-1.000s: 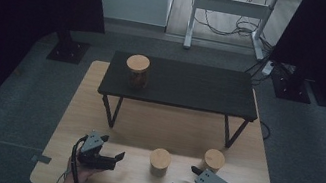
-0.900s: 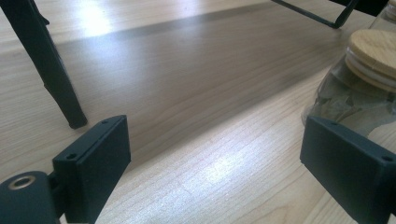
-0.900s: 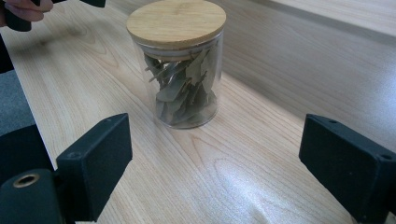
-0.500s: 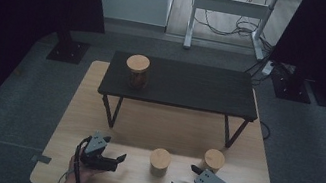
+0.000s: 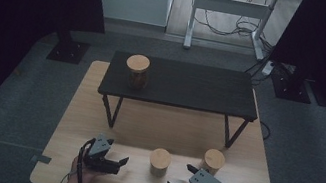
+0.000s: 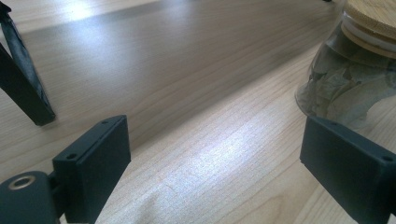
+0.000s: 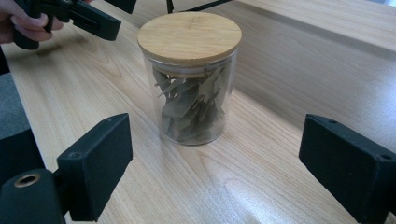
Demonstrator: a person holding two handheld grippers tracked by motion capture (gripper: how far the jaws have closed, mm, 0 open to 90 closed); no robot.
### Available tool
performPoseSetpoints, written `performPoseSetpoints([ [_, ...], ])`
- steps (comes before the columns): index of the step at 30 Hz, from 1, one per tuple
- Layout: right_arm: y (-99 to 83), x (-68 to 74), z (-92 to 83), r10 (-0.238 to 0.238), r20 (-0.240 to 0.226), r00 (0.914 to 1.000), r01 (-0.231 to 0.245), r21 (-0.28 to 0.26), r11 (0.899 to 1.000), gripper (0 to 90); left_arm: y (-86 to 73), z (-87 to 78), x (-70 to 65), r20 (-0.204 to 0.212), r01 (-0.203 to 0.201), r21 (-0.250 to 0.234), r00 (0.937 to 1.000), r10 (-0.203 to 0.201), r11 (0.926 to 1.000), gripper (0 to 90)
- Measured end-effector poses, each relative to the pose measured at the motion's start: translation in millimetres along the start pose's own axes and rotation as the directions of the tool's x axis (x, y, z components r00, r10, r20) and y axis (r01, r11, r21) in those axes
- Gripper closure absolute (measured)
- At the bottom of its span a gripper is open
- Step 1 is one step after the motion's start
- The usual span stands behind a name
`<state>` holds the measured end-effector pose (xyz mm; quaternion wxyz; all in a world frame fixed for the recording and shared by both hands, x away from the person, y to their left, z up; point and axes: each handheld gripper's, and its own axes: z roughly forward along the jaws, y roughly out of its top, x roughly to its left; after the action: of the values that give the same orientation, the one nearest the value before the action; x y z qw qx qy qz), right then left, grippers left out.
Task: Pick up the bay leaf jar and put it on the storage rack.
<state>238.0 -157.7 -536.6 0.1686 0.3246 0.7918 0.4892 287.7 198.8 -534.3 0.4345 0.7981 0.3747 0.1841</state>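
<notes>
2 grippers wide apart, empty | R gripper [image 7: 215,163] view: leaf jar [image 7: 190,77] centred | L gripper [image 6: 212,163] view: jar at edge

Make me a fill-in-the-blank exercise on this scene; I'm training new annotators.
1. The middle jar between the two tongs has a ____ lid.
2. Seen from the right tongs, this jar holds dried ____.
3. Both the left tongs and the right tongs are ____, gripping nothing.
4. One jar stands on the ____ low table.

Missing words: wooden; leaves; open; black
</notes>
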Motion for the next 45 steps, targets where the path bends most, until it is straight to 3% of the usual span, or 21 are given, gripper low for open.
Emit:
performPoseSetpoints([
  [21,6.2,17.9,34.0,-0.076,0.022,0.9969,0.075,0.056,0.996,9.5,-1.2,1.9,-2.0,0.000,-0.008,0.011,1.0000,0.008,0.9999,8.3],
  [34,12.2,12.9,46.5,-0.048,-0.013,0.9987,0.049,0.039,0.998,10.2,-1.2,1.9,-2.8,-0.001,-0.013,0.012,0.9999,0.013,0.9999,8.3],
  [45,13.3,12.2,56.1,-0.053,-0.023,0.9983,0.054,0.046,0.997,10.3,-1.3,1.9,-3.4,0.000,-0.017,0.013,0.9999,0.017,0.9998,8.3],
])
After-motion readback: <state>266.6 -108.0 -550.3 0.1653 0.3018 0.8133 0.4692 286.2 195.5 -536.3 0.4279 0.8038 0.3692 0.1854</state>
